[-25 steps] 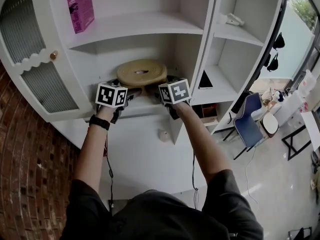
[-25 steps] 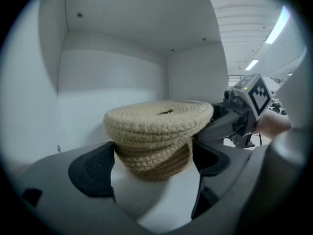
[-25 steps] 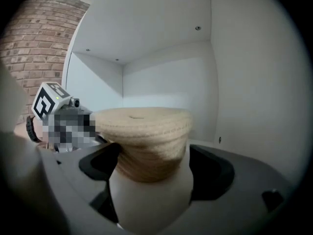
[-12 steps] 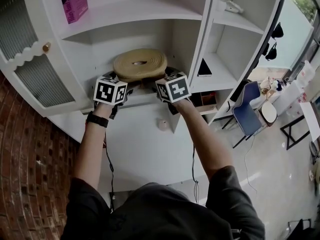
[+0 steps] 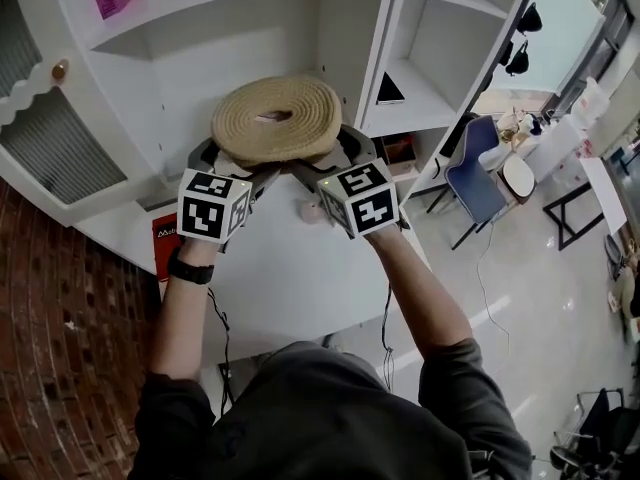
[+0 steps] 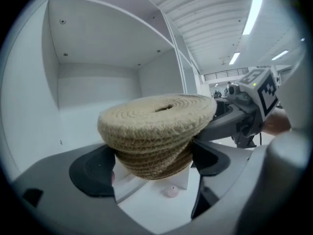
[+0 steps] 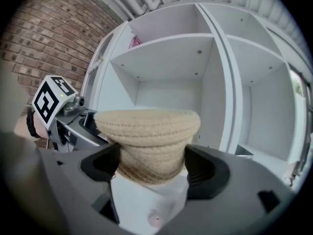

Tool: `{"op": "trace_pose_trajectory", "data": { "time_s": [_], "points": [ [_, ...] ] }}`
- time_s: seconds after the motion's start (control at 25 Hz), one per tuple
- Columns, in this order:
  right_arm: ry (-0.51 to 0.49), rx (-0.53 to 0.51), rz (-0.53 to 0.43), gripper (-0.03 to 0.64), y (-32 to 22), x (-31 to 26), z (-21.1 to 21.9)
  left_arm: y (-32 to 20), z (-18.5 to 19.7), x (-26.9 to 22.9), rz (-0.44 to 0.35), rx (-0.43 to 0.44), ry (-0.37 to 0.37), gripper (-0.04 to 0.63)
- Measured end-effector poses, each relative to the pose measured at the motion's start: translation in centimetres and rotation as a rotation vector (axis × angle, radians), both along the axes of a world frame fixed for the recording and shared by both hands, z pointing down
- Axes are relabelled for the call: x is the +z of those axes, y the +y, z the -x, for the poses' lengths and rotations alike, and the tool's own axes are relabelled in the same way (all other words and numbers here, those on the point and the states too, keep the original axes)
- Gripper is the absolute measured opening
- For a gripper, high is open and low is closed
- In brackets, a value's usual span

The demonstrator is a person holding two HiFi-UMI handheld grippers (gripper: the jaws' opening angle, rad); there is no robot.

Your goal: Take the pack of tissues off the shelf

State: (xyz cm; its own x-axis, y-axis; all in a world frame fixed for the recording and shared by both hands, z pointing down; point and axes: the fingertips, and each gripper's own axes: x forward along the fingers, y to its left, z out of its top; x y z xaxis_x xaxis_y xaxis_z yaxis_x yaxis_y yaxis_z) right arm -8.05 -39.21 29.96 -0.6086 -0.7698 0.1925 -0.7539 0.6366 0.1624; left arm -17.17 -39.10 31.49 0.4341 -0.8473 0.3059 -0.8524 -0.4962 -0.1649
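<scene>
I've got it from both sides: left hand-held gripper [image 6: 154, 161] & right hand-held gripper [image 7: 151, 168], jaws wide, pads pressing the round woven tissue pack [image 5: 277, 120]. Two grips bc it's broad. Pack's out in front of shelf [image 5: 190, 63].

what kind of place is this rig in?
Probably an office or studio-type workspace rather than a home: long ceiling strip lights, a blue chair out on the open floor, and white display shelving beside a brick wall.
</scene>
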Motion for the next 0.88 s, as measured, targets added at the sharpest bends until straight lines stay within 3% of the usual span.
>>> {"op": "trace_pose_trajectory", "data": {
  "time_s": [0.56, 0.88],
  "points": [
    [0.004, 0.185, -0.071, 0.419, 8.0, 3.5, -8.1, 6.4, -8.3, 3.2, -0.065, 0.156, -0.028, 0.485],
    [-0.005, 0.302, -0.021, 0.419, 10.0, 9.1, -14.8, 7.3, -15.1, 8.7, -0.02, 0.273, -0.047, 0.485]
  ]
}}
